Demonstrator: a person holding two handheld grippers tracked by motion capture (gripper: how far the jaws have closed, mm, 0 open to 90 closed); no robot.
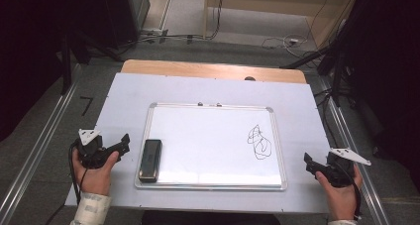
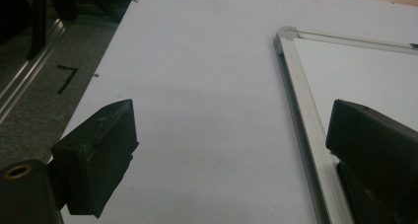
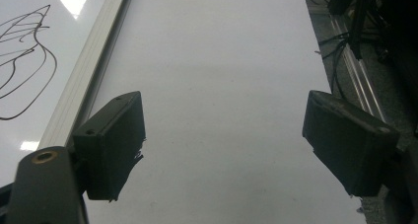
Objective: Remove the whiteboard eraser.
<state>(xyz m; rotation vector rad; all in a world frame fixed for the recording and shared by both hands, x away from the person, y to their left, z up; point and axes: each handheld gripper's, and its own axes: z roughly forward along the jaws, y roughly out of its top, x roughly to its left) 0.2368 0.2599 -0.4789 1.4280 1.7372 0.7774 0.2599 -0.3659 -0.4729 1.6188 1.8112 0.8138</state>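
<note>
A whiteboard (image 1: 208, 136) with a silver frame lies on the white table cover. A black scribble (image 1: 259, 141) marks its right part, and a black eraser (image 1: 150, 159) rests near its left edge. My left gripper (image 1: 121, 144) is held left of the board, open, with nothing between its jaws. In the left gripper view the board's frame (image 2: 300, 110) runs past the right jaw. My right gripper (image 1: 309, 163) is held right of the board, open and empty. The right gripper view shows the scribble (image 3: 24, 51) and the frame (image 3: 84, 81) at its left.
The white cover (image 1: 124, 96) lies over a wooden table (image 1: 213, 69). Metal rails (image 1: 34, 150) run along both sides on the grey floor. Dark stands and cables (image 1: 341, 61) crowd the far right. Black tape marks (image 1: 86, 105) sit on the floor at the left.
</note>
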